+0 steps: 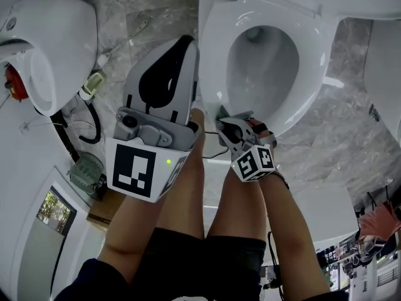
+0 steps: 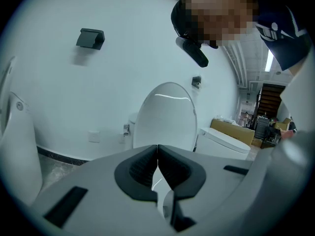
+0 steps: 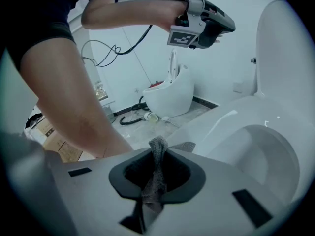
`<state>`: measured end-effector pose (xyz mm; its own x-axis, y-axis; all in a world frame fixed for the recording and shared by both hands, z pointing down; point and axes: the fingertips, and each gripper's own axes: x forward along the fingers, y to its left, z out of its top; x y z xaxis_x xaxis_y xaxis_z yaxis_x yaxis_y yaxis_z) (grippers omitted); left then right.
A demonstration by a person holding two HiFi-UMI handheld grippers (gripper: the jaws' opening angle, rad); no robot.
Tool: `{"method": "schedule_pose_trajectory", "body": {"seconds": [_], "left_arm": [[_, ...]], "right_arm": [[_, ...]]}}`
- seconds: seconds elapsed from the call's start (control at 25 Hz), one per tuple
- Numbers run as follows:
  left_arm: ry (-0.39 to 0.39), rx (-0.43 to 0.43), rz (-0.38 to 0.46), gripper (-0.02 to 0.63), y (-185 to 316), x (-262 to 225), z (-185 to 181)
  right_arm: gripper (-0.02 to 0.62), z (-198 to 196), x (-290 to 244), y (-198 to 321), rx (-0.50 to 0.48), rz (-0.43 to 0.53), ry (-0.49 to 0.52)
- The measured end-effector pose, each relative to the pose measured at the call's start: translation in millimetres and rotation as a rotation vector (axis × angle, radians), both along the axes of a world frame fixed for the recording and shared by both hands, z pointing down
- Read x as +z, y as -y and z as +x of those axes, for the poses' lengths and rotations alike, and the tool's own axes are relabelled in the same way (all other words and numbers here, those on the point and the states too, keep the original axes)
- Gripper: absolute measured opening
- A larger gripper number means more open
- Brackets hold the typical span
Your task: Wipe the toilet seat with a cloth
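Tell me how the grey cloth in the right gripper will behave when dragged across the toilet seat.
The cloth looks floppy: it crumples where the right gripper pinches it. Its mesh-like texture would probably drag slightly on the glossy toilet seat. It is likely light, folding thin between the jaws.

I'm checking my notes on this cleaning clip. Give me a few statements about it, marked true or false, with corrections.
1. The right tongs clamp a grey mesh cloth. True.
2. The left tongs also grip a cloth. False: they are shut on nothing.
3. The white oval toilet lid is lowered. False: it stands raised.
4. The right tongs are low by the white toilet seat, and the left tongs are higher up. True.
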<state>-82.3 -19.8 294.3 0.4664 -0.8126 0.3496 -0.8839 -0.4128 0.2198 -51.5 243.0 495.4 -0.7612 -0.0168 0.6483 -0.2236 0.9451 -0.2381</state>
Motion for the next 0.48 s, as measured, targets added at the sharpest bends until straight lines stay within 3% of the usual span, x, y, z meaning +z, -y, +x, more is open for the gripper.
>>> {"method": "schedule_pose_trajectory", "body": {"seconds": [0.2,0.48], "left_arm": [[-0.001,-0.01,0.001,0.02,9,1,-9],[0.002,-0.033,-0.005,0.02,16,5,-19]], "right_arm": [[0.061,46,6,-30,-0.081,-0.018,-0.077],[0.062,37,8,-18,-0.03,-0.069,-0.039]]}}
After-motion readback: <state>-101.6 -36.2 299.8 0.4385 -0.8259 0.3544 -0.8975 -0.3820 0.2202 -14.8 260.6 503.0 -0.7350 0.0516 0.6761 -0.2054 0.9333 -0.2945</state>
